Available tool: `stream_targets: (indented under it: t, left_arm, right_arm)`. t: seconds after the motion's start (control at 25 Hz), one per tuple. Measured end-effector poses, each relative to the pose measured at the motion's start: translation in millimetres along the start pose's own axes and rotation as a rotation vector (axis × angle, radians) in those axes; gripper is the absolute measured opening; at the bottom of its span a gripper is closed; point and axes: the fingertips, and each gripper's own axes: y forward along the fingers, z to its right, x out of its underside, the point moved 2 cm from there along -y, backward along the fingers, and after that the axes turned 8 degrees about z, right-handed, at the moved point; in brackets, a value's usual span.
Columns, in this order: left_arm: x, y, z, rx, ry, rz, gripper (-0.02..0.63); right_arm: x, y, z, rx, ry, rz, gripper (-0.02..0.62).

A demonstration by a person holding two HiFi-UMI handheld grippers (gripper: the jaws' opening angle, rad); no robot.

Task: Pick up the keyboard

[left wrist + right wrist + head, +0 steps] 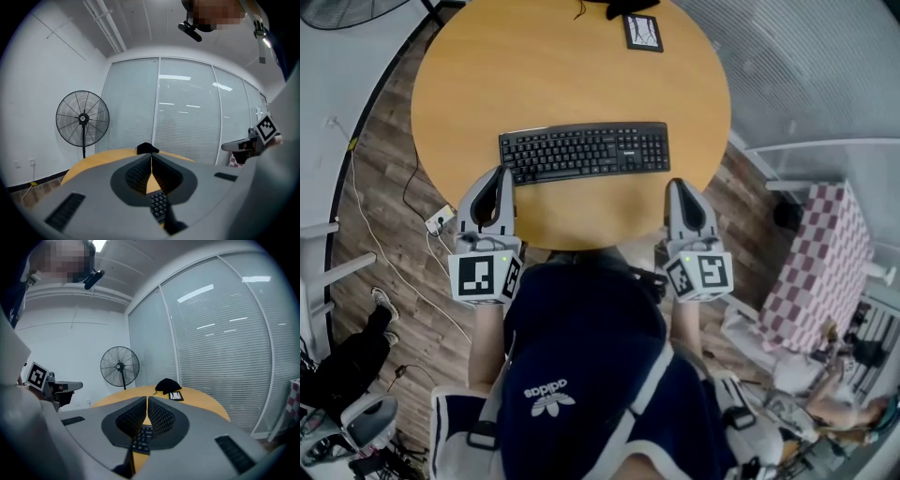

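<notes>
A black keyboard (pixel 584 151) lies flat across the round wooden table (pixel 572 70), near its front edge. My left gripper (pixel 500 172) is shut and empty, its tips just short of the keyboard's left end. My right gripper (pixel 675 185) is likewise shut and empty, a little in front of the keyboard's right end. In the left gripper view the closed jaws (pixel 151 159) point over a few keys (pixel 159 205). The right gripper view shows its closed jaws (pixel 147 401) above keys (pixel 141 438).
At the table's far side lie a small framed card (pixel 642 31) and a black cloth (pixel 167 385). A standing fan (pixel 83 119) is off to the left. A power strip and cables (pixel 439 218) lie on the wooden floor left. A checkered cloth (pixel 825 262) is at right.
</notes>
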Motion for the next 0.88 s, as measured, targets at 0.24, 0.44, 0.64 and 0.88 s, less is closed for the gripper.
stream_targets:
  t: [0.24, 0.44, 0.64, 0.88]
  left_arm:
    - [-2.4, -2.1, -3.6, -0.026, -0.009, 0.010, 0.006]
    - [-10.0, -3.4, -6.3, -0.078, -0.009, 0.026, 0.006]
    - [-10.3, -3.0, -10.1, -0.117, 0.000, 0.016, 0.006]
    - [-7.9, 1.8, -14.3, -0.151, -0.005, 0.015, 0.006]
  right_arm:
    - [-3.0, 12.7, -3.0, -0.039, -0.014, 0.002, 0.012]
    - [-8.6, 25.1, -0.1, -0.099, -0.021, 0.000, 0.012]
    - [-15.6, 39.6, 5.0, -0.127, -0.025, 0.011, 0.012]
    - [-11.2, 42.7, 14.9, -0.129, -0.019, 0.007, 0.012]
